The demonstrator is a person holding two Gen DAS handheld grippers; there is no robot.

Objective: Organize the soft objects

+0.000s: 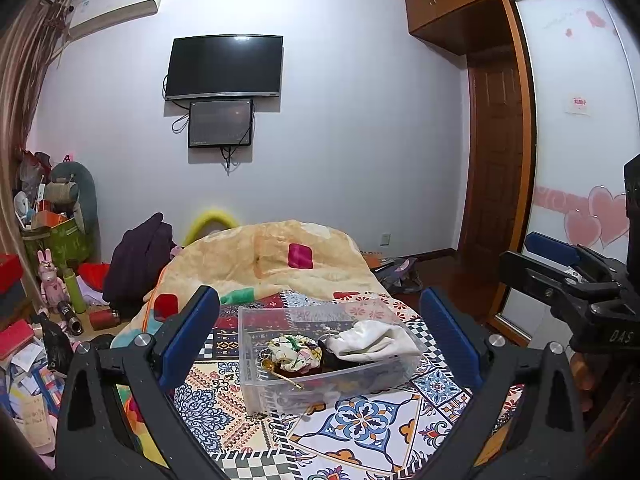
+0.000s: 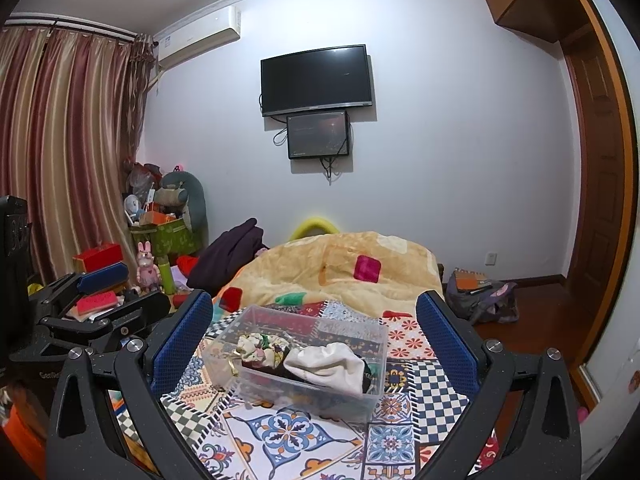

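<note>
The clear plastic bin [image 1: 256, 376] sits on the patterned bed cover [image 1: 360, 420], low at 6 o'clock in both wrist views, framed between each gripper's blue pads. Inside it lie a floral fabric piece [image 1: 294, 352] toward 9 o'clock and a white cloth [image 1: 372, 340] toward 3 o'clock, touching over something dark. The left gripper [image 1: 320, 332] holds its fingers wide apart, gripping nothing; the right gripper [image 2: 316, 332] likewise stands spread and empty. A folded yellow quilt [image 1: 260, 256] rises behind at 12 o'clock.
</note>
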